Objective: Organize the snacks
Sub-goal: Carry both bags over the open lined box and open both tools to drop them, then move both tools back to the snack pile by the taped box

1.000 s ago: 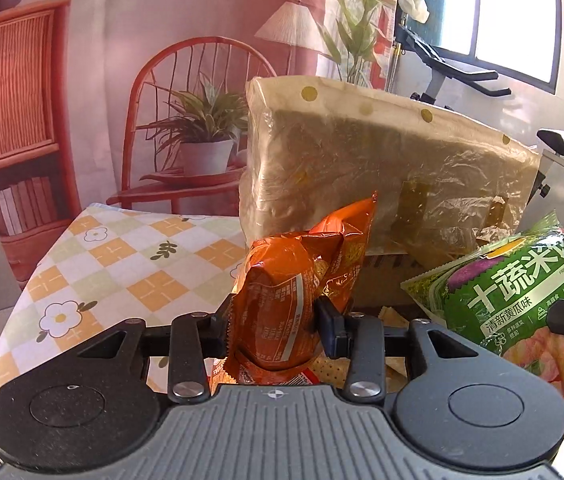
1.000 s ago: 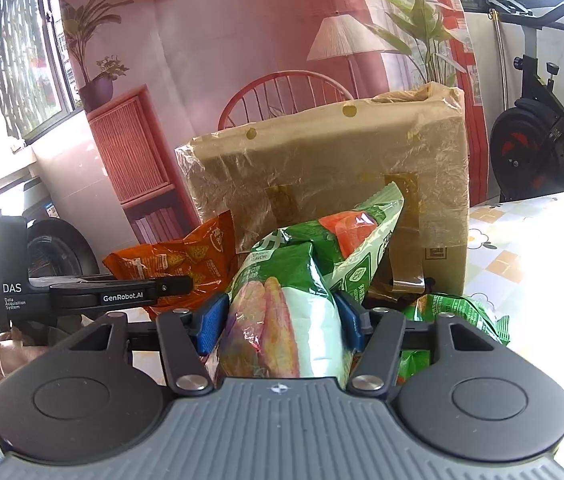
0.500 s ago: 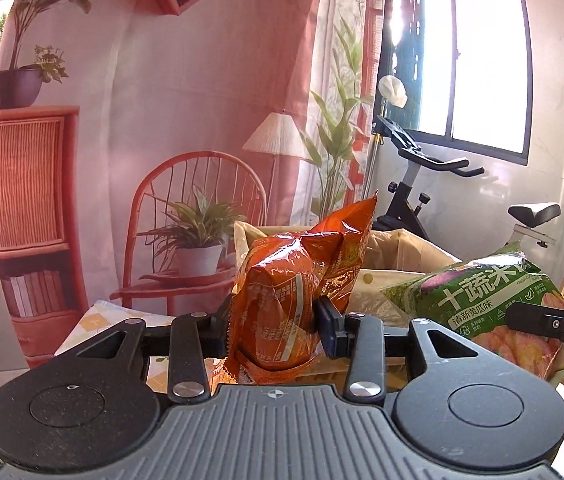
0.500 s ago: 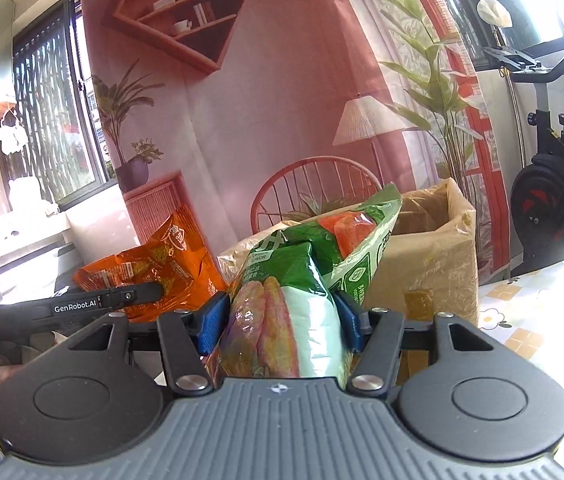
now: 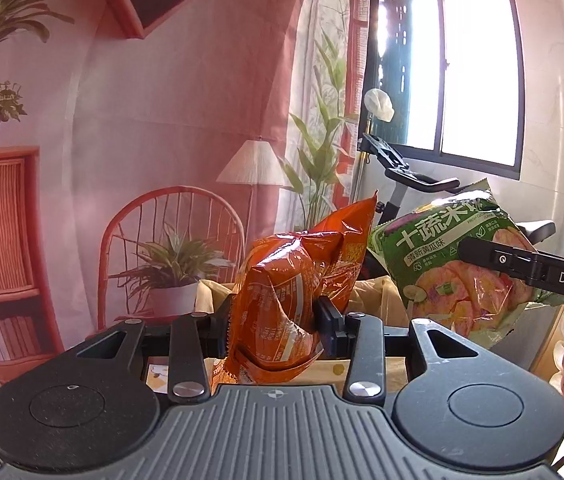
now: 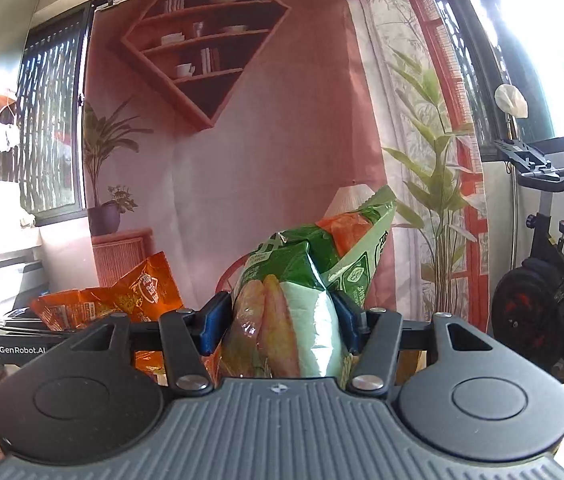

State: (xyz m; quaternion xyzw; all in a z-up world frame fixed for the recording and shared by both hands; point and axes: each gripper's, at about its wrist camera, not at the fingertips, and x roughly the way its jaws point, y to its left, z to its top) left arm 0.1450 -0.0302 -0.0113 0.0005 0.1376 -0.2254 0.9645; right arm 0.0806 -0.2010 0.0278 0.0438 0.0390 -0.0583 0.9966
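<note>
Left gripper [image 5: 273, 318] is clenched on one orange snack bag [image 5: 282, 304], pads pressing its lower body on both sides; the bag stands upright, long axis running up out of the jaws. Right gripper [image 6: 279, 322] grips one green snack bag [image 6: 302, 300] the same way, upright, pads against both flanks. Each bag also shows in the other camera: green bag to the right of the left gripper, orange bag to the left of the right gripper, the two near each other at about the same height.

Just beyond and below the left gripper lies the open rim of one cardboard box [image 5: 374, 292], directly ahead of the orange bag; the green bag hangs above its right side. Judgement: the box is the likely destination, each bag going forward and down, the left hand marginally nearer the opening.

Count: two grippers, two bags, one box. Farther off: one exercise bike [image 6: 542, 280] and a printed backdrop [image 5: 161, 100].
</note>
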